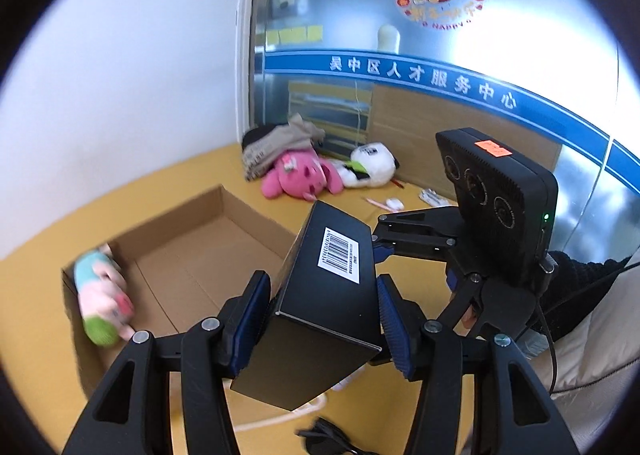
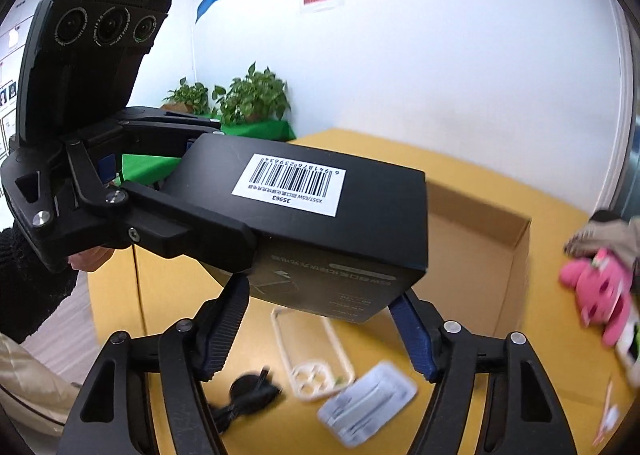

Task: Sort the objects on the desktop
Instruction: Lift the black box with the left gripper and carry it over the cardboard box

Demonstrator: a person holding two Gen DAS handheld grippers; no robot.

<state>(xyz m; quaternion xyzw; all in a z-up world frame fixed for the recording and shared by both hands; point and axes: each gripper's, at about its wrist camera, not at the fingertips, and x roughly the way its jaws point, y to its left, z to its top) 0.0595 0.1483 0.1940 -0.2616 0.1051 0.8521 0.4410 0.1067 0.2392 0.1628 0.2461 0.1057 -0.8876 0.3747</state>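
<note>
A black box with a barcode label (image 1: 332,295) (image 2: 320,215) is held in the air over the yellow table. My left gripper (image 1: 320,315) is shut on it, pads on both sides. My right gripper (image 2: 320,319) sits at the box's other end with its fingers spread beside the box; it also shows in the left wrist view (image 1: 384,251). An open cardboard box (image 1: 192,255) (image 2: 500,255) lies just beyond. A pastel plush toy (image 1: 104,295) lies in its near left corner.
A pink plush (image 1: 296,175) (image 2: 600,295), a white plush (image 1: 372,167) and a grey cloth (image 1: 280,143) lie at the table's back. A clear phone case (image 2: 312,351), a white packet (image 2: 368,399), a black cable (image 2: 244,395) and a pen (image 2: 606,407) lie under the box.
</note>
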